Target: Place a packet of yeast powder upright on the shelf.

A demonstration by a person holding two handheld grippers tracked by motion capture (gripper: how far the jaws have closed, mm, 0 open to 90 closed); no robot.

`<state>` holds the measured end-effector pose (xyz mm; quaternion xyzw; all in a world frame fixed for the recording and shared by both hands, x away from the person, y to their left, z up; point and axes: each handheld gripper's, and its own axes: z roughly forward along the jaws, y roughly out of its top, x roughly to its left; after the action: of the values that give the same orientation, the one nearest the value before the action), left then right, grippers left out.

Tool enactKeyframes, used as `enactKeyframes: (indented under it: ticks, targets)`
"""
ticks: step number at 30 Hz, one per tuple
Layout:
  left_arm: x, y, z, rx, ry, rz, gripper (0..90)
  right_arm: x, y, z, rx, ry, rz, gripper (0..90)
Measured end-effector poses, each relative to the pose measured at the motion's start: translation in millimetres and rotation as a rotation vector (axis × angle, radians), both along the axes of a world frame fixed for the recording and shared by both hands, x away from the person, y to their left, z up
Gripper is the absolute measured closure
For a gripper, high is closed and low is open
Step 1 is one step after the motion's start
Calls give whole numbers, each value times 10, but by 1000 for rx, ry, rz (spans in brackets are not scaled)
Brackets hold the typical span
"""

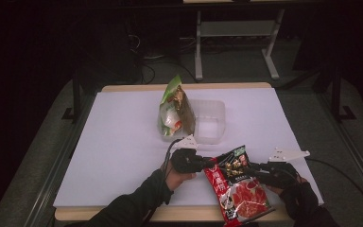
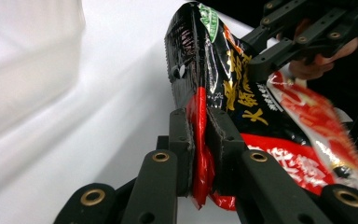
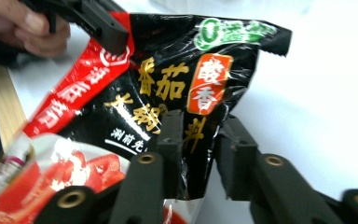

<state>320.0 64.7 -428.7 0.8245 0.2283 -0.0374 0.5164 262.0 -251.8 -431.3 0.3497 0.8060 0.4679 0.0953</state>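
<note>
A glossy red-and-black plastic food packet (image 1: 236,187), printed with gold characters and a green round mark near its top, was held above the near edge of the white-covered counter (image 1: 118,142), its lower end reaching past that edge. In the left gripper view the packet (image 2: 223,88) was seen edge-on, and its red side seam was clamped between the jaws of the left gripper (image 2: 200,144). In the right gripper view the packet's black upper part (image 3: 182,88) was pinched between the jaws of the right gripper (image 3: 198,149), the film being folded there between them. From the high view, the left gripper (image 1: 207,164) was placed at the packet's left edge and the right gripper (image 1: 251,169) at its right edge, so that the packet was carried between the two. Each gripper was held in a hand with a dark sleeve, entering from below the packet.

Beyond the packet, toward the far side of the counter, a clear rectangular plastic tub (image 1: 210,122) was set. A green-and-white bag of food (image 1: 174,109) was stood upright just to the left of the tub, leaning against or inside its left wall; which could not be told. The bag and tub were well apart from the packet.
</note>
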Motion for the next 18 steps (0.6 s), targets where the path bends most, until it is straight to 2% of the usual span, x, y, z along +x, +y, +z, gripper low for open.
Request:
enactKeyframes:
  ticks: [1, 2, 4, 6, 7, 8, 11, 14, 16, 17, 18]
  targets:
    - [0, 0, 0, 0, 0, 0, 805, 0, 0, 0, 0, 0, 0, 746]
    - [-5, 18, 39, -13, -20, 0, 803, -16, 12, 49, 13, -26, -12, 770]
    - [5, 49, 89, -35, -32, 9, 800, -20, 32, 84, 25, -52, -27, 786]
    - [19, 73, 135, -41, -50, 14, 799, -15, 46, 101, 29, -60, -35, 794]
    - [31, 110, 224, -55, -84, 16, 797, -9, 83, 137, 37, -88, -54, 811]
    - [31, 110, 224, -55, -84, 16, 796, -9, 83, 137, 37, -88, -54, 811]
    - [53, 171, 390, -63, -143, 14, 791, 29, 168, 197, 58, -136, -91, 843]
    - [60, 199, 413, -75, -164, 25, 796, 40, 220, 224, 62, -163, -98, 852]
    - [71, 206, 392, -101, -142, 18, 783, 30, 250, 234, 57, -181, -95, 862]
    - [66, 198, 375, -103, -140, 14, 631, 13, 251, 242, 64, -187, -93, 868]
    - [61, 180, 352, -94, -128, 0, 538, 6, 246, 243, 68, -192, -92, 870]
